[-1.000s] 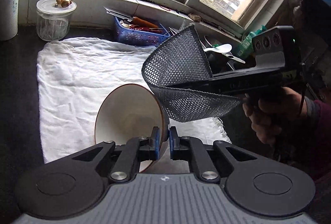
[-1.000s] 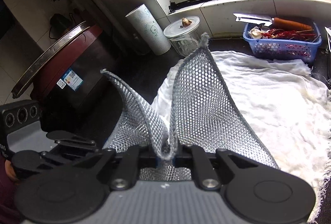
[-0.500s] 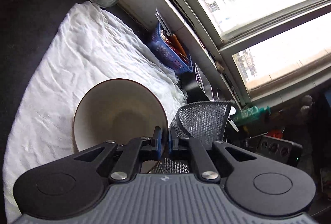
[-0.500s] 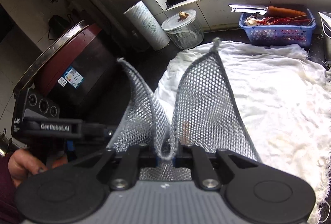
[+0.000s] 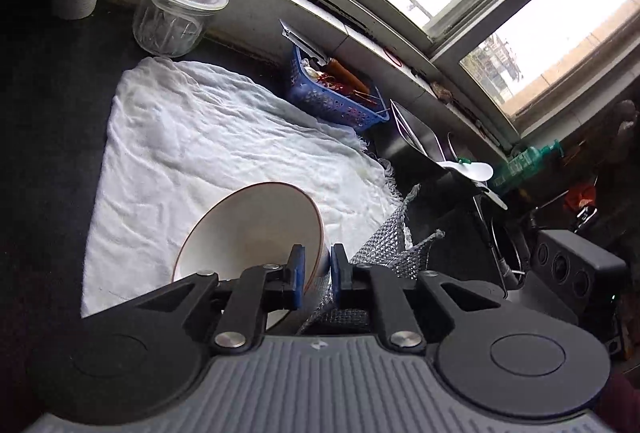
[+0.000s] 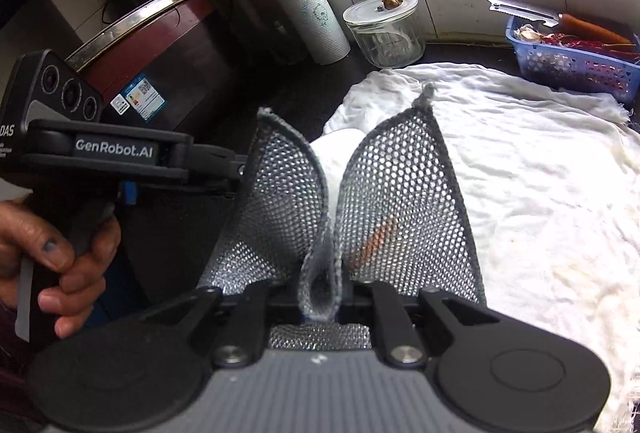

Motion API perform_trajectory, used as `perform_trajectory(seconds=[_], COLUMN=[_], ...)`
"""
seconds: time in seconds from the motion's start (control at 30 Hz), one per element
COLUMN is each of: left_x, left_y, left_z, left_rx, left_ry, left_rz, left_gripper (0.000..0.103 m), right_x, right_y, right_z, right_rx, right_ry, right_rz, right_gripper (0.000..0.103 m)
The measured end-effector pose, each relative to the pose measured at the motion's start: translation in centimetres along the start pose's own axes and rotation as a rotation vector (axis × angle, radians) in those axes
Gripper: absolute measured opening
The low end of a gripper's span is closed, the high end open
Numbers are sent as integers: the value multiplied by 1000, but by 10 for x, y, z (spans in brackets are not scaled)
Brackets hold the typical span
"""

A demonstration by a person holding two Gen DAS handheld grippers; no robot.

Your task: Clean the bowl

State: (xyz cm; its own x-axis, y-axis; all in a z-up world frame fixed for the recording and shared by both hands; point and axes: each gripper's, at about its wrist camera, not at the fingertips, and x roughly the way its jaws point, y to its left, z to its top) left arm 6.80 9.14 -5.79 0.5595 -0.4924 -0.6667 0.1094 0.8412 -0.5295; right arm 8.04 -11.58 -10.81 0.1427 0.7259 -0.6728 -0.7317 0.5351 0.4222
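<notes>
Above the white towel (image 5: pixel 208 137), the left hand-held gripper (image 5: pixel 316 269), jaws easing apart, pinches the bowl (image 5: pixel 248 229) rim; the right (image 6: pixel 320 297) clamps mesh (image 6: pixel 400 193).

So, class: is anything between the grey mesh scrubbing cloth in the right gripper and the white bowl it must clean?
Nothing visible. The grey mesh scrubbing cloth hangs right beside the brown-rimmed white bowl, which the left gripper holds by its rim, jaws opening. The right gripper clamps the cloth.
</notes>
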Motion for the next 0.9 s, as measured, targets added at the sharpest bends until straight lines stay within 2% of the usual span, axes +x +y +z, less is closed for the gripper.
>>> perform_trajectory(seconds=[0.17, 0.23, 0.33, 0.4, 0.57, 0.63, 0.73, 0.77, 0.9], left_x=[8, 8, 10, 13, 16, 16, 15, 13, 18], left_y=[-14, -11, 9, 22, 43, 49, 50, 42, 13], left_z=[6, 5, 2, -4, -18, -18, -9, -2, 13], left_rx=[119, 74, -140, -321, -660, -706, -656, -555, -243], left_ry=[83, 81, 59, 27, -88, -112, -92, -72, 33], left_rz=[44, 25, -56, -97, -150, -158, -140, -90, 21], left_gripper=[14, 9, 7, 7, 9, 9, 10, 12, 16], right_x=[1, -2, -7, -13, -10, -1, 6, 8, 7], right_y=[1, 0, -1, -2, 9, 16, 18, 17, 9], right_z=[2, 3, 5, 8, 8, 5, 5, 6, 11], right_rx=[-25, -43, -56, -68, -106, -117, -118, -115, -116], right_ry=[4, 1, -11, -24, 8, 27, 35, 36, 30], right_rz=[-13, -32, -57, -72, -42, -32, -33, -35, -45], right_gripper=[12, 12, 12, 12, 12, 12, 12, 12, 12])
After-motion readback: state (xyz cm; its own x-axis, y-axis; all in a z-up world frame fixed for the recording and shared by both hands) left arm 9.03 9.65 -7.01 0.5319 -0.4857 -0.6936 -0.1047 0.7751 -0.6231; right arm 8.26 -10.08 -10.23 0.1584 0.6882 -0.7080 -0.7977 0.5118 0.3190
